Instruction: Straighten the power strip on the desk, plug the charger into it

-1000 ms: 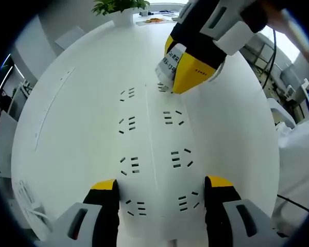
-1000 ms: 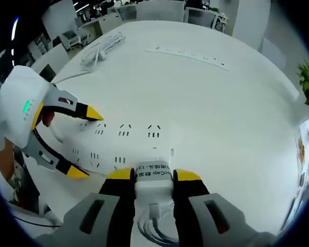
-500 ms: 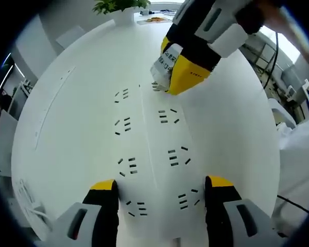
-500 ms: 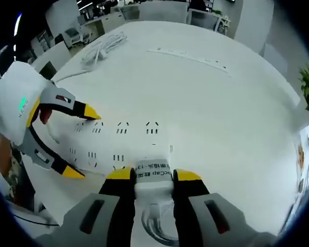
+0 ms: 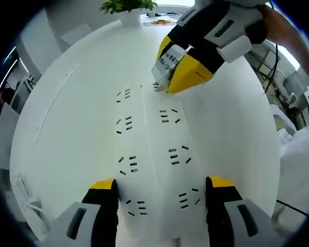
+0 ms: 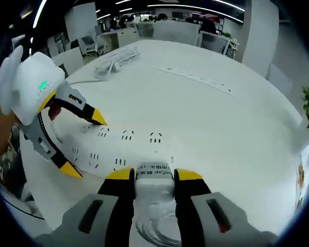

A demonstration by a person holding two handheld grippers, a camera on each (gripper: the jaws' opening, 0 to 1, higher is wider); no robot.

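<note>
A white power strip [image 5: 152,139] with two rows of sockets runs up the left gripper view, its near end between the wide-apart jaws of my left gripper [image 5: 161,184]. My left gripper stands open; whether its jaws touch the strip's sides is unclear. From the upper right, my right gripper [image 5: 174,77] is shut on a white labelled charger [image 5: 167,63], set down at the strip's far-end socket. In the right gripper view, the charger [image 6: 154,174] sits between the jaws of my right gripper [image 6: 154,177], over the power strip [image 6: 123,146]. My left gripper [image 6: 83,143] straddles the strip at the left.
All of this lies on a white desk [image 6: 237,134]. A second long power strip [image 6: 198,78] lies farther off, with a coiled white cable [image 6: 116,59] beside it. The charger's cable [image 6: 154,229] loops under my right gripper. A green plant [image 5: 126,6] stands at the desk's far edge.
My right gripper has carried the charger slightly along the strip's far end, staying low over the last socket. My left gripper has kept its place astride the strip.
</note>
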